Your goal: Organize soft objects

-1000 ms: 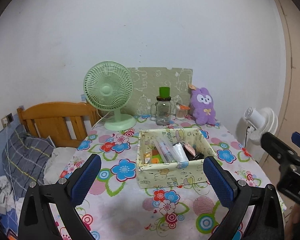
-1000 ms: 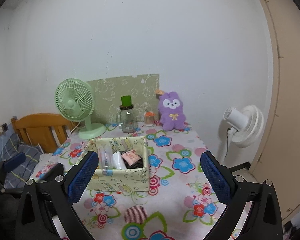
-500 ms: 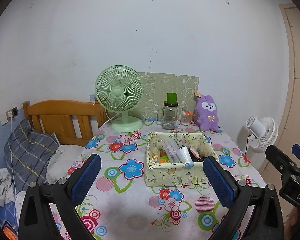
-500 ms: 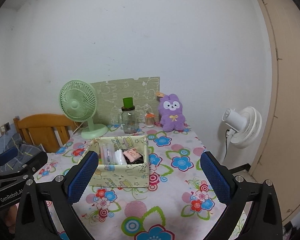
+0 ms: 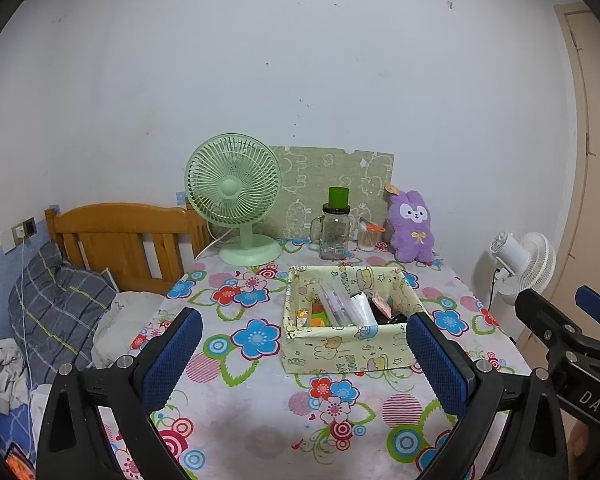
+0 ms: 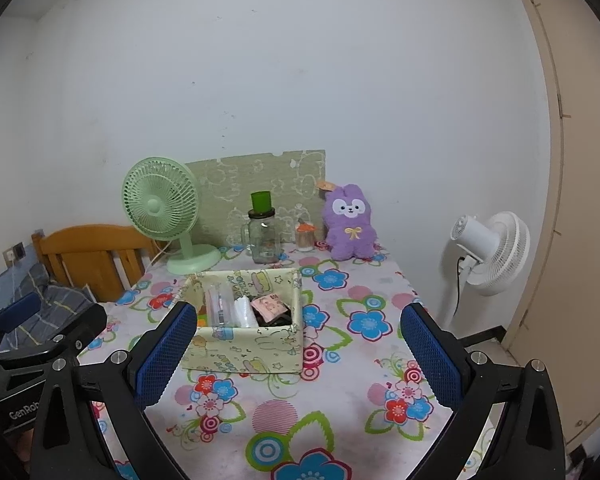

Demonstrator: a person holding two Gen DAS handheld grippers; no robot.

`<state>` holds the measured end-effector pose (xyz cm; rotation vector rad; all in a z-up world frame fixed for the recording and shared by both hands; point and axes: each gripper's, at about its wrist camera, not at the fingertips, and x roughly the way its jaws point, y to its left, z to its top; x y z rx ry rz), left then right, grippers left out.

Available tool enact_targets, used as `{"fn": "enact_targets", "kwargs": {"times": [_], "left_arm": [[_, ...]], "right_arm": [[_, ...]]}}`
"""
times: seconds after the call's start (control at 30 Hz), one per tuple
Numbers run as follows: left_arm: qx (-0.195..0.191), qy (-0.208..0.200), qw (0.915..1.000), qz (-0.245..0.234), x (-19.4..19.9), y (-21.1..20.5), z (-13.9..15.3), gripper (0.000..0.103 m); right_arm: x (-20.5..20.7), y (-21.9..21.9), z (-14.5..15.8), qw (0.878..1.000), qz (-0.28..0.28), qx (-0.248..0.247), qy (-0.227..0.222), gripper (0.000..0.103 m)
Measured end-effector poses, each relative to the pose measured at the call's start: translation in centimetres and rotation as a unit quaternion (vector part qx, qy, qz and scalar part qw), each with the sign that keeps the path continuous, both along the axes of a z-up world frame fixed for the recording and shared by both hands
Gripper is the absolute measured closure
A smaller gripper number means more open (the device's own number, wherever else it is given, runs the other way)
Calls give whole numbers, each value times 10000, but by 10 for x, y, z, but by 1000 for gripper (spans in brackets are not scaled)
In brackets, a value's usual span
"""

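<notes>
Both grippers have drawn back from the worktop (image 5: 260,420); left gripper (image 5: 300,356) and right gripper (image 6: 298,354) gape wide, empty. The purple plush (image 5: 414,226), centre-right against the wall, looks light and squashy: pinch its belly.

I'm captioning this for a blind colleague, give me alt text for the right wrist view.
The open right gripper hovers empty over a floral table, facing a patterned box of small items. A purple plush bunny, a jar and a green fan line the wall.
</notes>
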<state>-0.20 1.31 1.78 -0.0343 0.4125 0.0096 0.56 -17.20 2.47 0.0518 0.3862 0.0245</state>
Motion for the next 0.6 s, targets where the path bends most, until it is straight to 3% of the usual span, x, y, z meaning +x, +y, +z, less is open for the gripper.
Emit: {"fn": "enact_targets", "kwargs": {"times": [0.6], "left_arm": [[15,26,10000,-10,2,-1,-1,0]], "right_arm": [[1,0,-1,10000,-4,-13,15,0]]}}
